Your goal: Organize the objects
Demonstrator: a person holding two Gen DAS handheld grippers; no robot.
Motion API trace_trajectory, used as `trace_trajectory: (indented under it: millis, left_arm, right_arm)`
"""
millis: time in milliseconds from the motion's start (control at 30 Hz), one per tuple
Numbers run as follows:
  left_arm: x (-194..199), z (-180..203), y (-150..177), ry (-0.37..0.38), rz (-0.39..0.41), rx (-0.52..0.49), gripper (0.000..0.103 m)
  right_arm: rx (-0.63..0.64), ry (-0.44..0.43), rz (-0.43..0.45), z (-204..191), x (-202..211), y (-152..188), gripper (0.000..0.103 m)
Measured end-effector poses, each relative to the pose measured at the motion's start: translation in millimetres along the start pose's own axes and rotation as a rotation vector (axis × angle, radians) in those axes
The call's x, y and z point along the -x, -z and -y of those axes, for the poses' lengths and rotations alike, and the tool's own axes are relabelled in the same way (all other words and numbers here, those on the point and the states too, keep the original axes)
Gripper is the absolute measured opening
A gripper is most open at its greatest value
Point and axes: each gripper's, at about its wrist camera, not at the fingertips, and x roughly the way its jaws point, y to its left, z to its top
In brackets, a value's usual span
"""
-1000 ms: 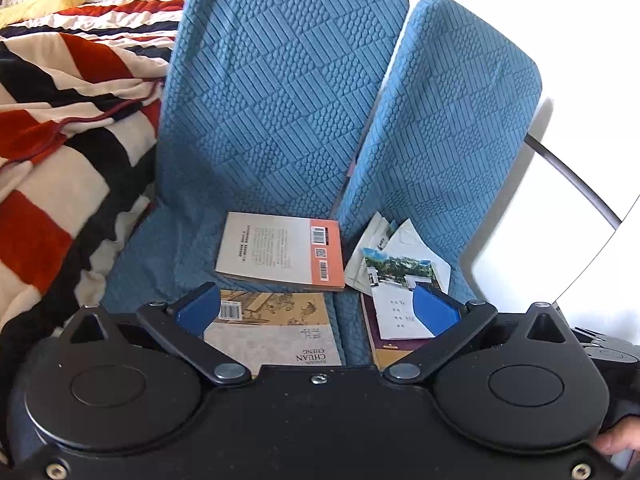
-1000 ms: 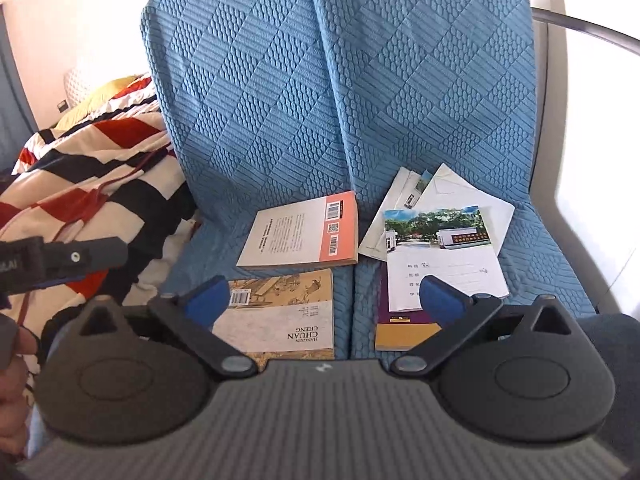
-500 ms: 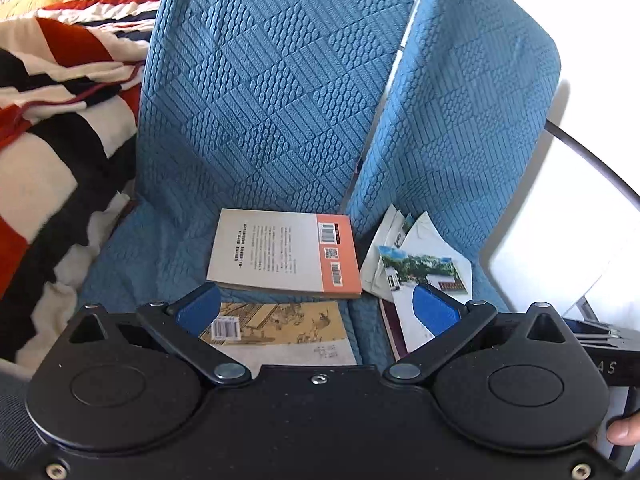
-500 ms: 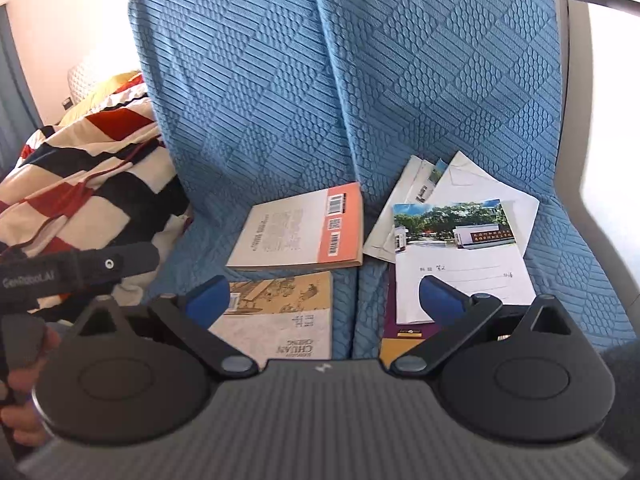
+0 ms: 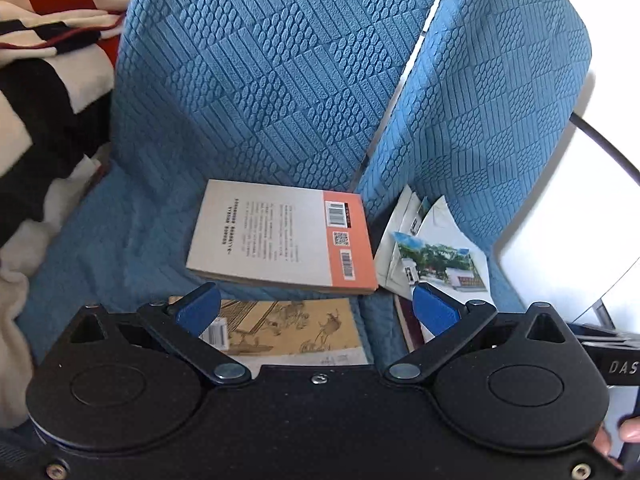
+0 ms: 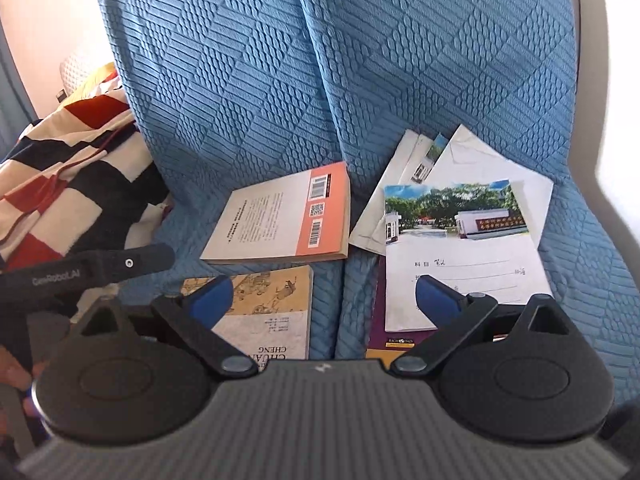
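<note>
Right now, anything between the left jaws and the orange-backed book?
Nothing visible. The left gripper is open above the yellow illustrated book, and the orange-backed book lies just beyond on the blue seat, uncovered.

We read "CHUAN CHENG", upside down, on the tan illustrated book, and "RICH DAD" on the purple book under the white sheet. "GenRobot.AI" stands on the left gripper's black body; "DAS" shows on the right gripper's body.

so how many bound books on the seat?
3: orange-backed book at the left cushion's rear, tan illustrated book in front of it, purple book under papers on the right. More may be hidden.
</note>
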Motion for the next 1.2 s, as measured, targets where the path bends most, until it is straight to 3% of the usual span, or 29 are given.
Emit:
trace_trajectory:
  millis: [467,700,1200]
  left_arm:
    - [-66.9,-13.5,-21.0,0.018,-0.034,0.065,0.102]
    - [-97.3,-27.7,-26.3,0.012,-0.083,0.105,0.102]
    - [-145.3,-39.3,-25.7,0.015,-0.19,0.15,0.102]
  right_arm:
    - [-0.119,-0.117,-0.091,22.7,-66.3,-22.0,0.097]
    - [-0.137,-0.111,-0.147,28.3,-97.0,-27.3,0.083]
    - [-0.335,-0.141,-0.253,56.6,-144.7,-26.4,0.078]
